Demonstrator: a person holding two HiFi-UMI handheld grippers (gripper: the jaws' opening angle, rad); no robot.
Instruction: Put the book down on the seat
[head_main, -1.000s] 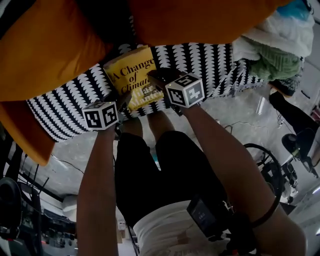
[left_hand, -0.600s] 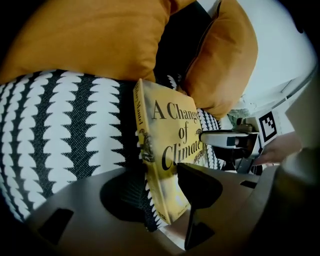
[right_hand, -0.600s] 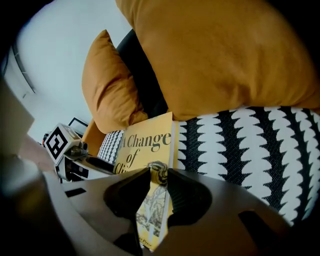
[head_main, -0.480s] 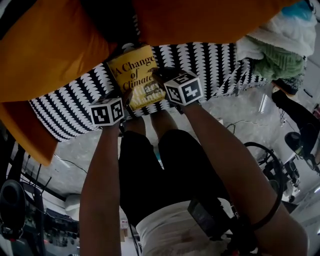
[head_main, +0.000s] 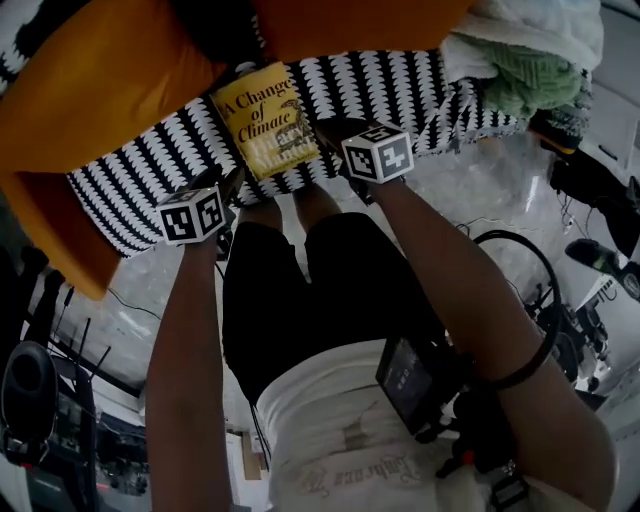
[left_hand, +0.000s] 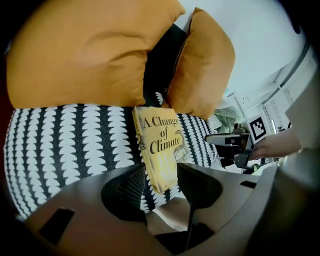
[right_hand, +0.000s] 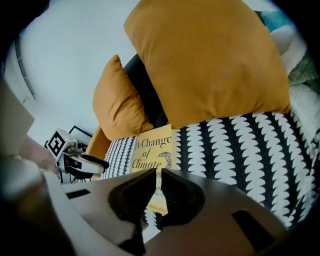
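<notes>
The book (head_main: 265, 120) is lying flat on the striped seat (head_main: 420, 110), cover up. Its far end is pointing at the gap between the orange cushions (head_main: 100, 90) and its near end is sitting close to the seat's front edge. Nothing is lifting or propping it, so the putting-down is looking finished. What is remaining, by my reading, is only for both tongs to draw clear, and perhaps a nudge further in if the near end is hanging over, which the views are not settling.

The left tongs (left_hand: 160, 170) are standing well apart, and the book is showing beyond the gap with neither pad touching it. They are holding nothing.

The right tongs (right_hand: 158, 175) have just been closing and are now sitting nearly together, leaving only a thin slit. The book's near end is showing through and below that slit, lying beyond the pads rather than pinched between them, so these tongs are gripping nothing either.
</notes>
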